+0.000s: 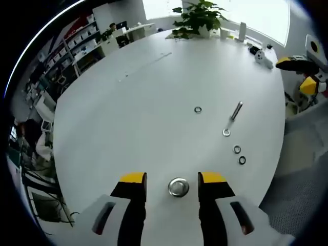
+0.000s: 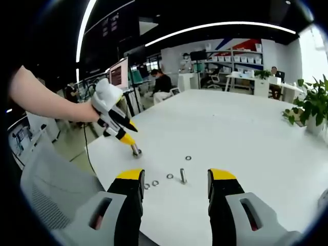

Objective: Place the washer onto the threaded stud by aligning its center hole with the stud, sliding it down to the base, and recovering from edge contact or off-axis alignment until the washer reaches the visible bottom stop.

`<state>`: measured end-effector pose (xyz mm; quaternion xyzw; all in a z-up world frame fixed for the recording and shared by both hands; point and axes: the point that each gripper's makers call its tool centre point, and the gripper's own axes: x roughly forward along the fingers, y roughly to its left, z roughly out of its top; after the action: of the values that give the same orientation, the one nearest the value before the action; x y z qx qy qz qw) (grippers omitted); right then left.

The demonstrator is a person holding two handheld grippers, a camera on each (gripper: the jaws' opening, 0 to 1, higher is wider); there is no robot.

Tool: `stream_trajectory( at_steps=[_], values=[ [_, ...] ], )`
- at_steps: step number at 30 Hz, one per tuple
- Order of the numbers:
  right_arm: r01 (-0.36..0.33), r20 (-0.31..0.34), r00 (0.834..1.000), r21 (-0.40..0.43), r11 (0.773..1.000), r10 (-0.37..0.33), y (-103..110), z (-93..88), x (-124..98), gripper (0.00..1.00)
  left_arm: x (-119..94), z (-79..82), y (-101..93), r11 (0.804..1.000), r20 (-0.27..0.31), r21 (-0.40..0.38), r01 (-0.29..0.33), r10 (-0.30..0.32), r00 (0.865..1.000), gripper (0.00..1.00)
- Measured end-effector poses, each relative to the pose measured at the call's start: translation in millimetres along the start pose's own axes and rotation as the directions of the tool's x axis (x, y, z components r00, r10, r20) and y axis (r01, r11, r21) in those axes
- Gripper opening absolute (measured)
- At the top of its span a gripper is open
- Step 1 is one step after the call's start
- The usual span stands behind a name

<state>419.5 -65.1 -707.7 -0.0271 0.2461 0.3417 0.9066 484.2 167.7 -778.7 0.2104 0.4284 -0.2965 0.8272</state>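
washers lie scattered on a wide white table (image 1: 128, 102). in the left gripper view, the left gripper (image 1: 173, 180) hovers low over the near table edge with its yellow-tipped jaws spread wide, and a large shiny washer (image 1: 178, 187) lies flat on the table between them, touching neither. farther out, a threaded bolt (image 1: 235, 111) lies on its side, with a small washer (image 1: 226, 132) just beside its near end. another small washer (image 1: 198, 109) lies apart to the left of the bolt, and two more, a pale ring (image 1: 237, 149) and a dark ring (image 1: 242, 160), sit close together nearer the table's right edge. a potted plant (image 1: 195, 18) stands at the far end.

in the right gripper view, the right gripper (image 2: 174, 182) has its jaws wide apart and holds nothing. beyond them the bolt (image 2: 182, 176) and small washers are seen on the table. the left gripper (image 2: 134, 148), held by a person's hand (image 2: 105, 105), points down at the large washer at the table's near-left edge. shelves with boxes stand far back, with red and blue wall graphics above them; no writing is readable.
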Motion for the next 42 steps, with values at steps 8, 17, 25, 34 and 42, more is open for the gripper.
stream_trajectory(
  at_steps=[8, 17, 25, 34, 42],
  values=[
    [0.027, -0.01, 1.0, -0.005, 1.0, -0.028, -7.3, -3.5, -1.5, 0.52, -18.3, 17.2, -2.7, 0.999, 0.113, -0.038, 0.008, -0.004, 0.994, 0.39],
    [0.06, -0.031, 0.998, -0.006, 0.998, -0.06, -15.2, -8.3, -1.2, 0.52, -38.9, 48.3, -2.2, 0.999, 0.24, -0.031, -0.02, 0.027, 0.97, 0.39],
    [0.083, -0.017, 0.996, -0.032, 0.996, -0.083, -18.6, -3.9, -4.1, 0.53, -38.1, 62.4, -17.3, 1.0, 0.269, -0.001, 0.007, -0.006, 0.963, 0.38],
    [0.073, -0.015, 0.997, -0.037, 0.997, -0.074, -16.5, -3.1, -4.1, 0.53, -31.4, 77.0, -26.1, 1.0, 0.242, 0.003, -0.011, 0.01, 0.97, 0.37],
    [0.052, 0.002, 0.999, -0.003, 0.999, -0.052, -13.2, 0.2, -3.9, 0.53, -18.1, 82.9, -34.2, 0.999, 0.191, -0.033, -0.015, 0.021, 0.981, 0.37]
  ],
)
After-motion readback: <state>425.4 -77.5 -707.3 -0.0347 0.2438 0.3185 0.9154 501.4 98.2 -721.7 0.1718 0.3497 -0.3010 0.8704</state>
